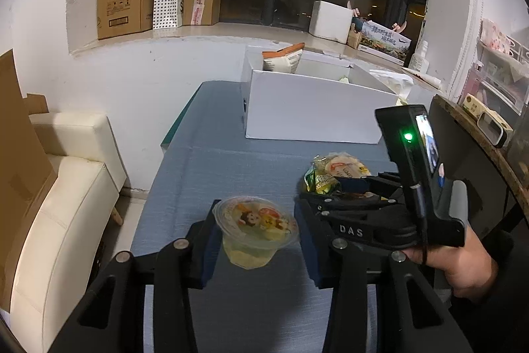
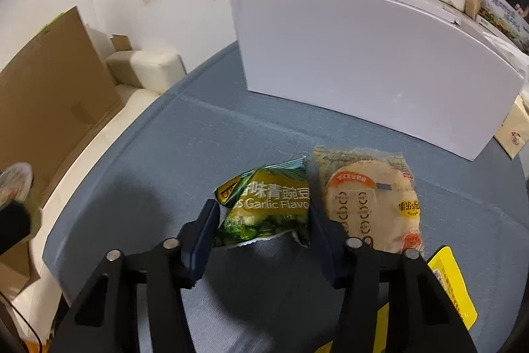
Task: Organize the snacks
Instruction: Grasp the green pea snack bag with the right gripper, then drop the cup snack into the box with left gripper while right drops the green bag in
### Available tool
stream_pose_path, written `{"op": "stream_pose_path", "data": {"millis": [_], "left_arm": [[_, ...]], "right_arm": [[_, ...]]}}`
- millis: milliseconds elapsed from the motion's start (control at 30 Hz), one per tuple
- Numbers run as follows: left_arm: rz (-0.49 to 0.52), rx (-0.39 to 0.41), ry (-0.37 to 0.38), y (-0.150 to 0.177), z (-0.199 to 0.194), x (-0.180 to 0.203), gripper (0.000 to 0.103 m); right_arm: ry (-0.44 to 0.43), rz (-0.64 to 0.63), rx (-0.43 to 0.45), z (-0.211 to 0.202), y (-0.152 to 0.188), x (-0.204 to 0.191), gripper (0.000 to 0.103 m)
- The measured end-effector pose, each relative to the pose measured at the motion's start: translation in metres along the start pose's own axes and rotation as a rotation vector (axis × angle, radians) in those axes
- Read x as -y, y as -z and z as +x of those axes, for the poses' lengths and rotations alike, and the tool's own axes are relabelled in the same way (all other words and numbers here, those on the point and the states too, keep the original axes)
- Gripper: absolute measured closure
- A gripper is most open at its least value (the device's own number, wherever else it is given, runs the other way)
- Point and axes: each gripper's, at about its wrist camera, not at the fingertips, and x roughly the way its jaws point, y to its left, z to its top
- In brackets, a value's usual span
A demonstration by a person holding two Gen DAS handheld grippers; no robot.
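On the blue table (image 2: 165, 154), your left tongs (image 1: 256, 240) grip a jelly cup (image 1: 256, 232) raised above the cloth, while your right tongs (image 2: 264, 235) clamp the green pea packet (image 2: 267, 210) beside a round cracker pack (image 2: 370, 204).

You have a blue-grey cloth (image 2: 172, 154) under a plain white box (image 2: 363, 55), a green packet (image 2: 264, 207) with a yellow band and white lettering, a tan round cracker pack (image 2: 370, 200) with orange trim, and a clear yellowish jelly cup (image 1: 254, 230) with a cartoon lid.
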Motion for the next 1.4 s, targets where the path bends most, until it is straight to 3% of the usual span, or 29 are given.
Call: {"op": "stream_pose_path", "data": {"millis": [433,767,1033,1200,1400], "left_arm": [[0.052,0.004,0.076,-0.018,0.008,0.03,0.056],[0.132,0.046,0.154,-0.072,0.024,0.082,0.056],[0.164,0.12,0.196,-0.152,0.049,0.111,0.056],[0.158,0.107,0.226,-0.199,0.092,0.118,0.056],[0.201,0.059,0.182,-0.225,0.156,0.123,0.056]], "right_arm": [[-0.027,0.084,0.218,-0.106,0.012,0.035,0.047],[0.024,0.147,0.324,-0.165,0.006,0.091,0.047],[0.037,0.189,0.375,-0.162,-0.048,0.133,0.047],[0.043,0.229,0.382,-0.138,-0.098,0.166,0.047],[0.019,0.231,0.341,-0.097,-0.146,0.198,0.047]]}}
